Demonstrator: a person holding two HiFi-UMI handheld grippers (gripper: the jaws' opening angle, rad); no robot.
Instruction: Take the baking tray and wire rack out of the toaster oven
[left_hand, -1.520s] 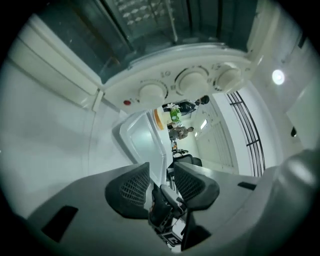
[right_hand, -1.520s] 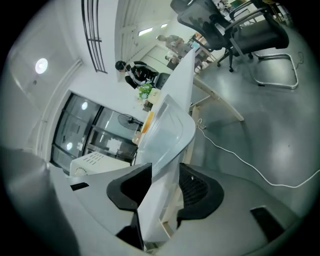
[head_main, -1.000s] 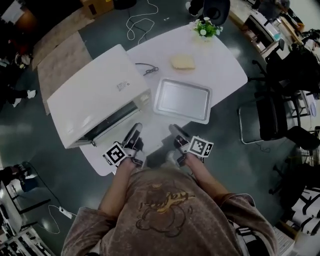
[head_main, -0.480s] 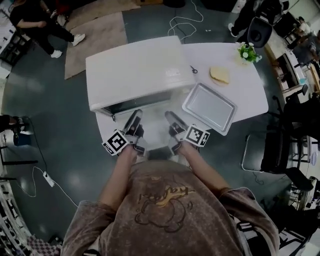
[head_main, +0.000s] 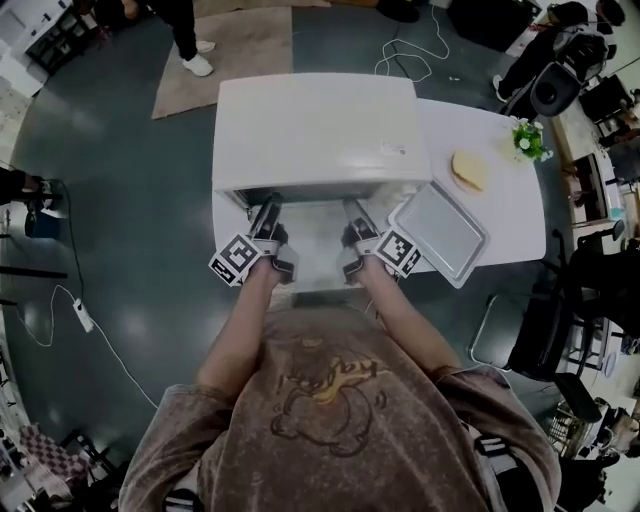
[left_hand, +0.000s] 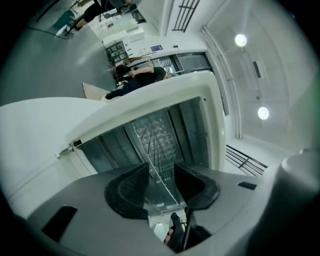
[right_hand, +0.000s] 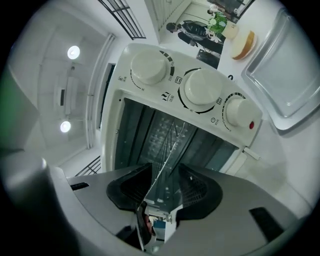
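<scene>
**Rack edge sits in both tongs, tray already out**

The coming move turns on the thin chrome wire rack (left_hand: 157, 145) and the two tongs. It lies straight ahead of both, inside the open mouth of the boxy white toaster oven (head_main: 315, 130). Its front rail runs crosswise, from one hand to the other.

The left tongs (left_hand: 161, 182) are spread, with the rack's edge passing through the gap and daylight on either side of it. The right tongs (right_hand: 162, 187) look the same: dark ribbed pads apart and the rack (right_hand: 170, 135) between them, not yet pinched as far as I can judge. From overhead, the left tongs (head_main: 268, 212) and right tongs (head_main: 355, 215) reach equally into the oven front, so neither is nearer. The pull would be straight back towards the person.

The rack is slender parallel steel rods, springy and slick. The shallow rectangular matte-metal baking tray (head_main: 440, 232) lies on the white counter (head_main: 510, 210), just right of the oven. Three round cream knobs (right_hand: 202, 87) line the oven's control panel.
</scene>
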